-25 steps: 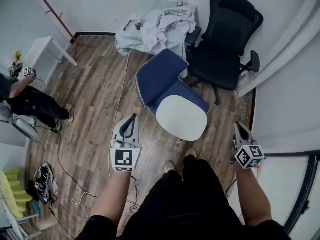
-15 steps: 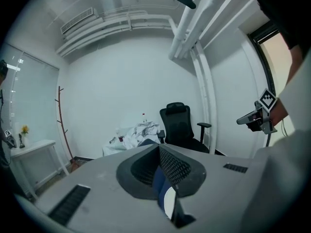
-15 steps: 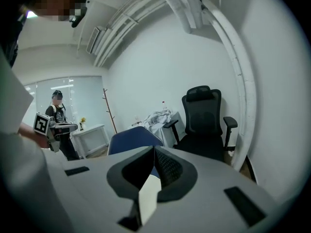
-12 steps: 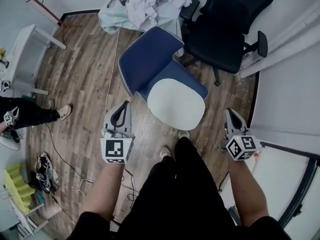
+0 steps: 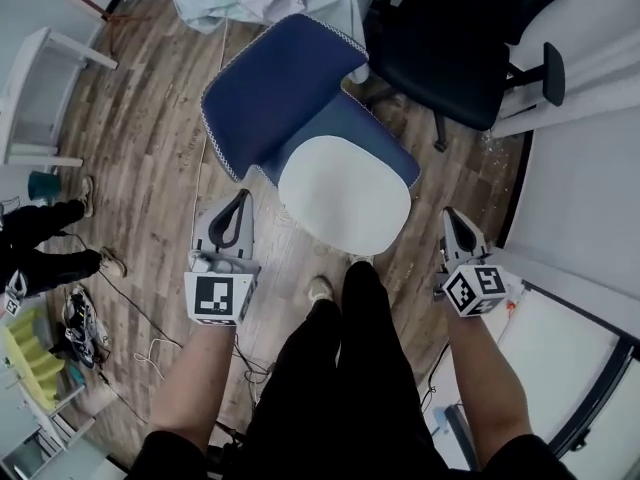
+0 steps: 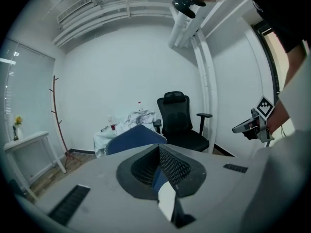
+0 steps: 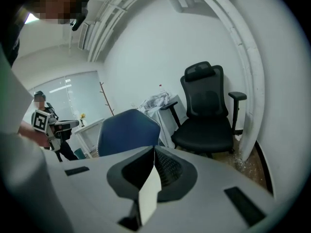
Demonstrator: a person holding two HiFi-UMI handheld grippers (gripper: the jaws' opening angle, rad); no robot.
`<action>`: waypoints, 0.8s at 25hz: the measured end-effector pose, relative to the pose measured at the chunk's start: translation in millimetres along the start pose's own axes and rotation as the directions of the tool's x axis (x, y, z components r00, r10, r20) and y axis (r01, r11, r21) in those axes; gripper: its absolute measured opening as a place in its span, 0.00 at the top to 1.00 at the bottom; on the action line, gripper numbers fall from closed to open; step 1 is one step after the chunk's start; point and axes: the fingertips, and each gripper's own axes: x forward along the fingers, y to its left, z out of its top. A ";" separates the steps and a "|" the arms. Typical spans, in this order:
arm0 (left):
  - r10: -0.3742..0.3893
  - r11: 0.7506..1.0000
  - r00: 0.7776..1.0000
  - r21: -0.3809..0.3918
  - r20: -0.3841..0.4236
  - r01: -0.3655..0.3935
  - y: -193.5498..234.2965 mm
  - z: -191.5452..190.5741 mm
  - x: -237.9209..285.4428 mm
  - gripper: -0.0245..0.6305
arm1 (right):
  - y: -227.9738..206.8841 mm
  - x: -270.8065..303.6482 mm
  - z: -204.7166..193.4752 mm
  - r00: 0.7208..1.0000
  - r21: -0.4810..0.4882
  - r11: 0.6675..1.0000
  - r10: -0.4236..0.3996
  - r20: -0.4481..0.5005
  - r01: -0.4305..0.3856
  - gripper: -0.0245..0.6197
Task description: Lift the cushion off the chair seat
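Grey and clenched shut on nothing, the left claw [image 5: 241, 200] hangs beside the seat's left edge and the right claw [image 5: 450, 218] off to its right. Neither touches anything. Between them the white cushion [image 5: 345, 193] lies flat on the seat of the blue chair [image 5: 270, 83]. It is nearly as wide as it is long, so its long axis is hard to call. Its rounded front end points toward the person's legs, and the other end sits by the backrest. A black office chair [image 5: 450, 48] stands behind on the wooden floor [image 5: 150, 148].
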 end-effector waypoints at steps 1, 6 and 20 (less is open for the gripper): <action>-0.007 1.000 1.000 0.005 -0.011 0.007 -1.8 -10.0 4.3 0.96 | -3.1 5.1 -10.6 1.000 0.021 1.000 -0.002 -0.006 0.002 0.94; -0.011 1.000 0.999 0.012 -0.038 0.012 -12.6 -50.2 28.1 0.96 | -20.5 24.0 -50.4 0.999 0.068 0.998 -0.011 -0.048 0.015 0.94; -0.068 0.998 0.993 -0.010 -0.098 0.068 -57.2 -133.9 56.2 0.96 | -59.5 65.0 -153.4 0.991 0.124 0.992 0.006 -0.136 0.011 0.94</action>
